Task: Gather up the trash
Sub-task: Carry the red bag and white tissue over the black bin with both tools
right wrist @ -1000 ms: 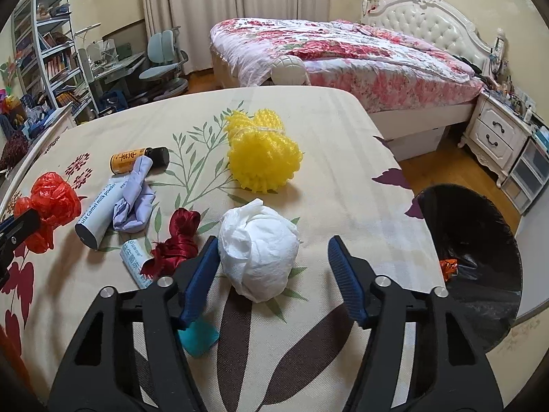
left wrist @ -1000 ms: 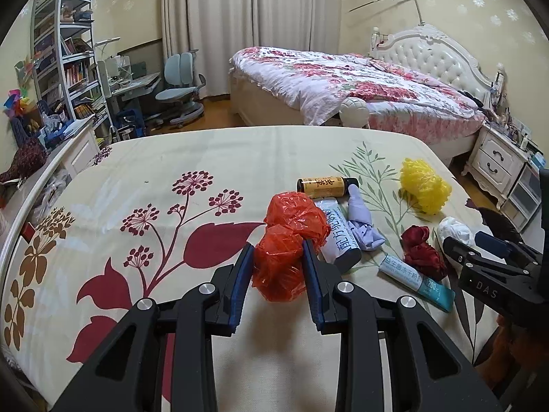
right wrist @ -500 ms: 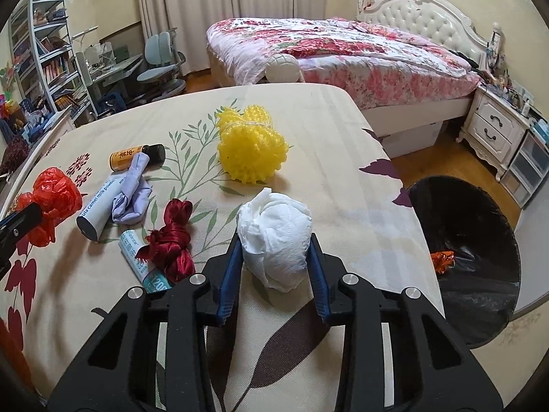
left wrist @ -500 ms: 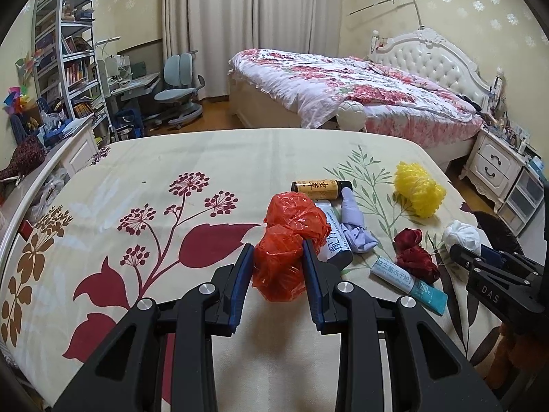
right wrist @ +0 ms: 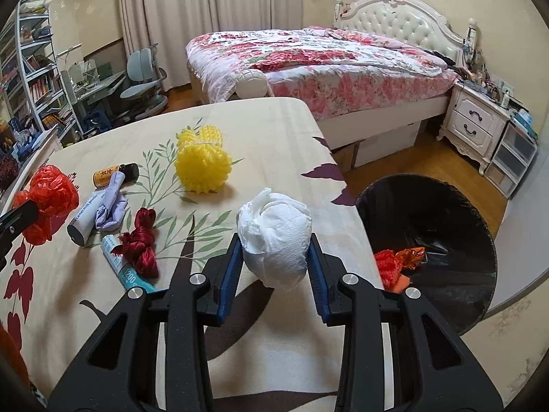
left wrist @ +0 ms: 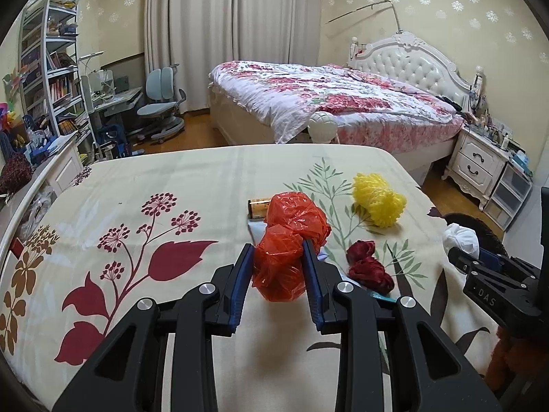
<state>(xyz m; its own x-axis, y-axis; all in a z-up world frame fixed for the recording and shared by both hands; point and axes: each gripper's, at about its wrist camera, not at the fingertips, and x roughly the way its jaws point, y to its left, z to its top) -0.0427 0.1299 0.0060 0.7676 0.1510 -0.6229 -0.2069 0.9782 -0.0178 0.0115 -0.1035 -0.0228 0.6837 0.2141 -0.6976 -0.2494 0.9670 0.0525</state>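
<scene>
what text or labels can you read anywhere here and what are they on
"DAS": on the right gripper, seen from the left wrist view.
"Camel milk powder": on the white tube; the letters before it are cut off.
"200": on the teal tube under the dark red yarn; the rest is hidden.
Amber bottle: dark characters on its label, too small to read.
Bookshelf: spines too blurred to read.
</scene>
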